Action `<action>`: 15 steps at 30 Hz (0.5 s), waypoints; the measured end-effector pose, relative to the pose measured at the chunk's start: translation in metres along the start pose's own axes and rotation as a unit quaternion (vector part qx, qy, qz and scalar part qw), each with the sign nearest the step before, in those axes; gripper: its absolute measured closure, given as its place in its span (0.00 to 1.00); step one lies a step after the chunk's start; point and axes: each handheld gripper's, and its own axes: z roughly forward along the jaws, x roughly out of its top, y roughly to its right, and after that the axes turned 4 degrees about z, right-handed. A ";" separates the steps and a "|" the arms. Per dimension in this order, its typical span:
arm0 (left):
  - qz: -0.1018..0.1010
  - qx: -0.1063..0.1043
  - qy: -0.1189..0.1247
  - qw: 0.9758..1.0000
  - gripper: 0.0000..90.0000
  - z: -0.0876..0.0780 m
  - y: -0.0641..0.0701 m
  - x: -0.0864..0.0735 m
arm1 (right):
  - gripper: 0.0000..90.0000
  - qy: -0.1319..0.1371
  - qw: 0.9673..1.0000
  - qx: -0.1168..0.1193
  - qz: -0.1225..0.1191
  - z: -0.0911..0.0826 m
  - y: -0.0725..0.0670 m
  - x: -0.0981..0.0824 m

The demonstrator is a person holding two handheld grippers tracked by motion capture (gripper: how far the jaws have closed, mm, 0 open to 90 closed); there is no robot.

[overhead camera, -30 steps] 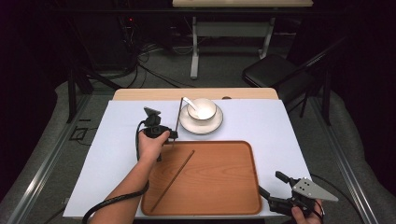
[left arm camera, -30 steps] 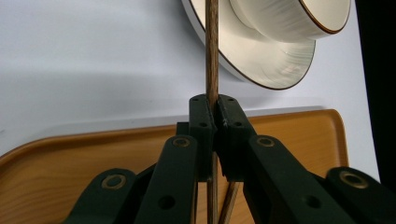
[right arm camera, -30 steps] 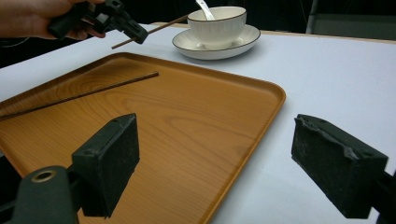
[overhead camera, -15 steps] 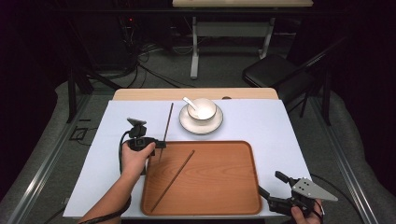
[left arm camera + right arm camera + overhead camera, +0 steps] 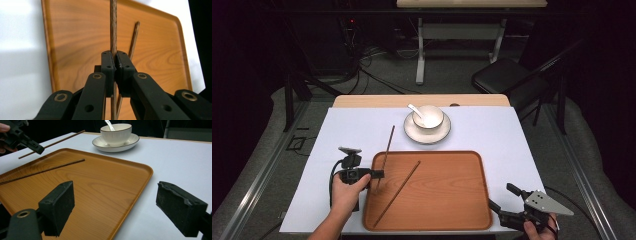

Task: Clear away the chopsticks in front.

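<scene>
1. While the left claw [image 5: 379, 174] is clamped tight on a dark wooden chopstick [image 5: 386, 151], that stick hangs over the left rim of the wooden tray [image 5: 462, 165], its far end reaching out over the white table cover toward the bowl.
2. In the left gripper view the pads [image 5: 108, 65] press on the chopstick [image 5: 113, 30] from both sides, with the tray [image 5: 75, 37] lying beyond them.
3. A second chopstick [image 5: 398, 192] already lies slantwise on the tray floor, just beside the held one and apart from it.
4. The step in hand looks like carrying the held chopstick to the tray to join its mate.
5. The next move would call for bringing the stick fully inside the rim, turning it to run alongside the lying one, lowering it until it rests flat, and only then letting the pads part.
6. The right claw [image 5: 503, 204] stands wide and empty near the tray's near right corner, its pads [image 5: 60, 205] well apart.
7. Farther off, a white bowl [image 5: 428, 117] with a spoon [image 5: 414, 109] sits on a saucer [image 5: 427, 134] beyond the tray, on the table [image 5: 492, 130].
</scene>
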 end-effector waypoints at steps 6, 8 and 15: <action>0.001 0.005 -0.010 1.000 0.95 -0.003 -0.003 -0.022 | 0.16 0.001 1.000 0.000 0.000 0.000 0.000 0.000; 0.003 0.007 -0.012 1.000 0.95 -0.004 -0.004 -0.029 | 0.16 0.001 1.000 0.000 0.000 0.000 0.000 0.000; 0.014 0.012 -0.023 1.000 0.95 -0.005 -0.001 -0.045 | 0.16 -0.001 1.000 0.000 0.001 0.000 0.000 0.000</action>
